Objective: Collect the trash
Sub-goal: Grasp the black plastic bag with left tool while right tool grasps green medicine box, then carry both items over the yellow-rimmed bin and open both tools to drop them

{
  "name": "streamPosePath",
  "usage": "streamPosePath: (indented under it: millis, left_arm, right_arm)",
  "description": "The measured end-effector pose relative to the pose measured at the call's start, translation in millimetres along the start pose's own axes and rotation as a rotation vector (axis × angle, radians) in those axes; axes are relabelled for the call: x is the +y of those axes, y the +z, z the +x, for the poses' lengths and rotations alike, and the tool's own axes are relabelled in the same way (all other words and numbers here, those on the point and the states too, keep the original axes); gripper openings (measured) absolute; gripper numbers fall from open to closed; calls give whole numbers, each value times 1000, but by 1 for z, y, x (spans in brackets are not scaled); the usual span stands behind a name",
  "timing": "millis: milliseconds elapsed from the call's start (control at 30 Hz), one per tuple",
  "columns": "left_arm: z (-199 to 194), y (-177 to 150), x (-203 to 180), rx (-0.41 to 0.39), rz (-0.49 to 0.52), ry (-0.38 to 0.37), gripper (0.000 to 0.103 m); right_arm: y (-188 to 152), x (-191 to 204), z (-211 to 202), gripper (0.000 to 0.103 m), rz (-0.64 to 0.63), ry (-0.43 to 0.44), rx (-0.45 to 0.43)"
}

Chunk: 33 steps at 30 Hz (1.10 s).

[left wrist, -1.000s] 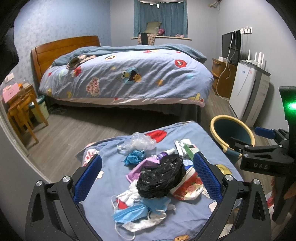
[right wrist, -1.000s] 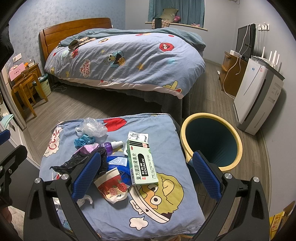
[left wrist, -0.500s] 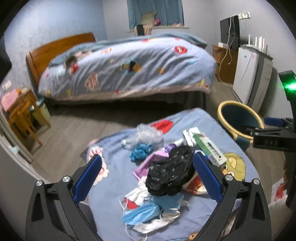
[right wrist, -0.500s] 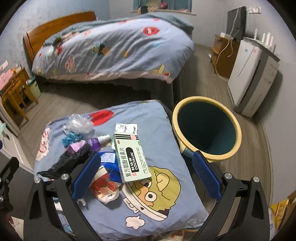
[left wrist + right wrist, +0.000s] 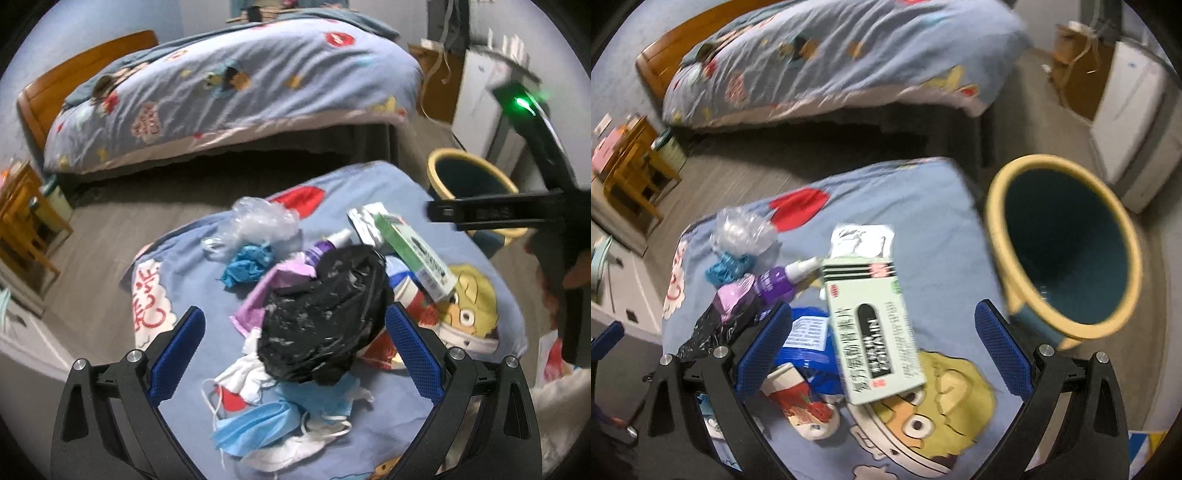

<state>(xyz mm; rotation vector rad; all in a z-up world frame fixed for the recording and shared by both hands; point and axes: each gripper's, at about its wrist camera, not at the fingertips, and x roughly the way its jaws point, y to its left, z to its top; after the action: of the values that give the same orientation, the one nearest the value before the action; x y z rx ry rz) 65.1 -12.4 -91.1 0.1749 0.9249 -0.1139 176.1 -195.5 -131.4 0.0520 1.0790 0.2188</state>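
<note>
A pile of trash lies on a blue cartoon-print cushion (image 5: 192,280). My left gripper (image 5: 293,354) is open, its blue pads on either side of a crumpled black plastic bag (image 5: 325,314). Blue face masks (image 5: 258,424) lie below the bag. My right gripper (image 5: 882,350) is open above a green medicine box (image 5: 871,325), which lies between its pads. A purple spray bottle (image 5: 775,284), a clear plastic wad (image 5: 742,230) and a red-print paper cup (image 5: 801,402) lie to the left. A yellow-rimmed teal bin (image 5: 1067,243) stands right of the cushion.
A big bed (image 5: 229,88) with a cartoon quilt stands behind, across a strip of grey floor (image 5: 122,221). A white appliance (image 5: 1137,122) and wooden cabinet (image 5: 1078,59) stand at the right wall. Wooden furniture (image 5: 22,221) stands at the left.
Both grippers have tilted down and moved closer to the trash pile. The black bag and the green box appear larger between the pads. Both stay open.
</note>
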Motion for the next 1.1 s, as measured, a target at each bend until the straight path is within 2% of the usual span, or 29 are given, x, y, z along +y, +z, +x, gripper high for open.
streamPosePath:
  millis: [33, 167, 233, 267, 333, 467, 533, 633, 833, 933, 967, 1000, 1100]
  left_arm:
    - [3, 0, -5, 1, 22, -4, 95]
    - [19, 0, -17, 29, 68, -21, 91]
    - [31, 0, -22, 65, 89, -24, 75]
    - [35, -1, -23, 75, 95, -20, 72]
    - [45, -4, -24, 108, 109, -7, 62]
    - [52, -3, -20, 135, 99, -27, 41]
    - [50, -2, -18, 136, 90, -31, 27]
    - [44, 3, -15, 120, 78, -19, 20]
    - [38, 10, -4, 106, 20, -10, 19]
    - [41, 9, -4, 121, 15, -12, 14]
    - [41, 9, -5, 123, 17, -13, 13]
    - [40, 11, -5, 119, 20, -15, 12]
    - [34, 16, -3, 89, 7, -20, 10]
  right_arm:
    - [0, 4, 10, 87, -11, 17, 25]
    - [1, 12, 41, 74, -23, 54, 101]
    - [1, 16, 51, 69, -46, 39, 125]
    - [1, 17, 54, 66, -54, 32, 133]
    - [0, 15, 58, 51, -57, 29, 153]
    - [0, 4, 54, 37, -27, 35, 160]
    - [3, -2, 47, 28, -14, 30, 150]
    - [7, -20, 37, 26, 51, 23, 149]
    - [7, -57, 37, 26, 141, -12, 152]
    - [4, -64, 47, 26, 154, 4, 183]
    - [4, -66, 47, 25, 154, 8, 182]
    - [5, -67, 45, 18, 156, 11, 180]
    - [6, -69, 28, 18, 180, 45, 149]
